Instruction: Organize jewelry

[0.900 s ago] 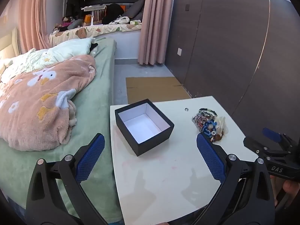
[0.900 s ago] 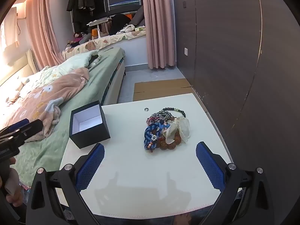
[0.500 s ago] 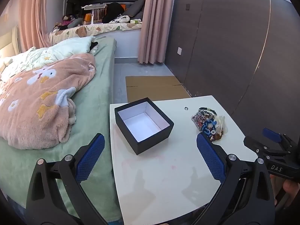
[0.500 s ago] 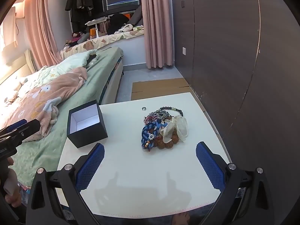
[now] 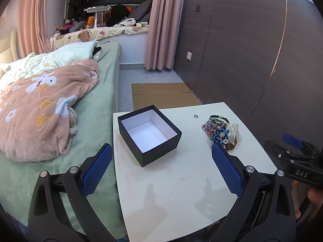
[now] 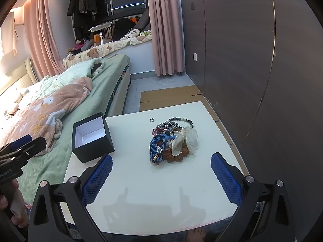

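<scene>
I have both tongs spread wide and holding nothing. My left gripper (image 5: 161, 169) hangs over the near part of the white table (image 5: 177, 189), its blue pads (image 5: 97, 169) far apart and touching no object; the left pad sits out past the table's left edge, over the green bed (image 5: 97, 109). My right gripper (image 6: 161, 173) is just as wide open above the table's near edge, one blue pad (image 6: 226, 177) at each side of the view, and nothing lies between them but bare tabletop.

The pile of jewelry (image 6: 173, 139) rests on the right half of the table: a blue braided piece (image 6: 156, 147) at the near left of the heap, brown beads under it, a pale sheer bow (image 6: 187, 139) on the right, and a dark bead bracelet (image 6: 181, 120) at the far side. A small metal ring (image 6: 151, 119) lies apart, just beyond the pile.

The black box (image 5: 149, 135), open and white inside, stands on the table's left side, well apart from the pile. I see nothing in it.
</scene>
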### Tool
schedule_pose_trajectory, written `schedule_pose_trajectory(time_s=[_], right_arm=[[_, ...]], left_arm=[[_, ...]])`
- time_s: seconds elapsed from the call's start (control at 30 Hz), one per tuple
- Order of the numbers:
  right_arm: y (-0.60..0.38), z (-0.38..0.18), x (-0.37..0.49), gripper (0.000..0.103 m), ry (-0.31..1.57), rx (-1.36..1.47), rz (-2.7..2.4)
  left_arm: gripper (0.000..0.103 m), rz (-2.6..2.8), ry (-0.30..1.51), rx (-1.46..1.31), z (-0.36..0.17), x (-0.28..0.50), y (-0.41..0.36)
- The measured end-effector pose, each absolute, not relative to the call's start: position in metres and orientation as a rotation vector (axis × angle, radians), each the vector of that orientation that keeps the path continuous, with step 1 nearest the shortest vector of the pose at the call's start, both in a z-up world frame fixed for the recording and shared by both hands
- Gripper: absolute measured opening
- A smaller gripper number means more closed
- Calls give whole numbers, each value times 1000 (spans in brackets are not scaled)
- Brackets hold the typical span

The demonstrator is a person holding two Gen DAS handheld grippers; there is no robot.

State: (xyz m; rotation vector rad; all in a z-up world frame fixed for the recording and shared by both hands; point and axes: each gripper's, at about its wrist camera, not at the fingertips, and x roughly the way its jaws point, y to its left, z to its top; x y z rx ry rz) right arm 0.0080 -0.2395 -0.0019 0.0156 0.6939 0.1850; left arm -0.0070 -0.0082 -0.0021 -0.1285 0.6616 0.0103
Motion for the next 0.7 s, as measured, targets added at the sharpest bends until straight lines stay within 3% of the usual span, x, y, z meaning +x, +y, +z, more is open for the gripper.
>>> schedule_pose_trajectory(time_s=[0.7], right_arm=[[-234, -4, 4, 96, 701, -1, 202]], left_arm=[[98, -2, 669, -96, -10, -6, -23]])
